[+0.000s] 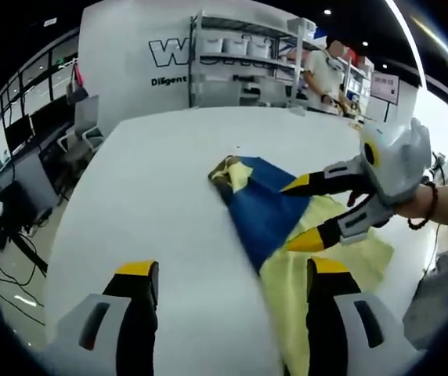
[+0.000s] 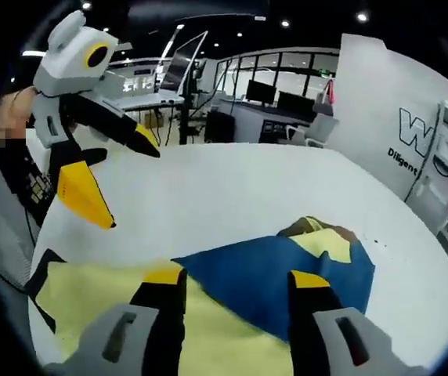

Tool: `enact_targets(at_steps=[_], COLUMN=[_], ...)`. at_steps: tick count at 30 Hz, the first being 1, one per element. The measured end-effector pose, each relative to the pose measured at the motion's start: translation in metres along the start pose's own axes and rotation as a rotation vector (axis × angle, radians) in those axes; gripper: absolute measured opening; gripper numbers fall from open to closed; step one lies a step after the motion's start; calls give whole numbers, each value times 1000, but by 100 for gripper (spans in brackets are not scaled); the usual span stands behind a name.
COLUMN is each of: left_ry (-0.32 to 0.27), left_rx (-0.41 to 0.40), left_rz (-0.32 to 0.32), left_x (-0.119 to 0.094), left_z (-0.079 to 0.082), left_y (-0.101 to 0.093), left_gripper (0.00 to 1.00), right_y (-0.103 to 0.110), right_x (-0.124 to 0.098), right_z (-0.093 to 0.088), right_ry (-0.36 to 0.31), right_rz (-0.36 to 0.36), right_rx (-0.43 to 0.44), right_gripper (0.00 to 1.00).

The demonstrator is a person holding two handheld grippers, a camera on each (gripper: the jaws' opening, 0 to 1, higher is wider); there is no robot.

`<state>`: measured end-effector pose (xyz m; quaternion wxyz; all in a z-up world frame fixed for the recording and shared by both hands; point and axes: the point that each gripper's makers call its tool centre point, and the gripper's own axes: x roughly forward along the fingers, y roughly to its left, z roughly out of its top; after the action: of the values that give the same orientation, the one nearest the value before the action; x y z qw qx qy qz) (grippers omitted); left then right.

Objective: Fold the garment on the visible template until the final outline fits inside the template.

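Parted over bare white table (image 1: 153,180), left gripper (image 1: 234,286), grasping nothing, right jaw just above yellow cloth. Ahead and right of it, blue-and-yellow garment (image 1: 267,207) lying rumpled on the tabletop. Spread wide over that same garment, right gripper (image 2: 237,288), blue panel between and beyond its yellow tips; whether cloth is pinched, impossible to tell. Beyond, shelving (image 1: 243,59) and a person (image 1: 324,70) behind the table.
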<state>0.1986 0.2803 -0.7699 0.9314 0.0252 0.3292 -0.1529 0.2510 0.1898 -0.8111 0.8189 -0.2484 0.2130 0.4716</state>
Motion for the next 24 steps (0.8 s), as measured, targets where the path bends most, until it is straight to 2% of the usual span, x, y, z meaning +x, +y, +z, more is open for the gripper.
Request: enact_targets(at_steps=[2, 3, 8, 10, 16, 21, 24], left_ry=[-1, 0, 6, 12, 22, 20, 15], left_rx=[-7, -8, -7, -6, -13, -7, -8], left_rz=[2, 2, 12, 12, 14, 11, 7], left_x=[-1, -1, -3, -3, -4, -7, -10], left_z=[-1, -1, -4, -6, -11, -10, -9], left_y=[0, 0, 2, 3, 3, 1, -1], left_gripper=[76, 76, 76, 76, 75, 75, 76], right_y=[7, 8, 12, 15, 21, 31, 34], right_x=[5, 7, 16, 18, 20, 23, 24], right_z=[1, 0, -4, -5, -3, -2, -5], right_ry=[3, 5, 41, 41, 37, 46, 61], right_rz=[21, 17, 13, 17, 27, 60, 62], right_rx=[-46, -50, -183, -199, -246, -378, -387], right_gripper=[48, 46, 41, 42, 33, 6, 0])
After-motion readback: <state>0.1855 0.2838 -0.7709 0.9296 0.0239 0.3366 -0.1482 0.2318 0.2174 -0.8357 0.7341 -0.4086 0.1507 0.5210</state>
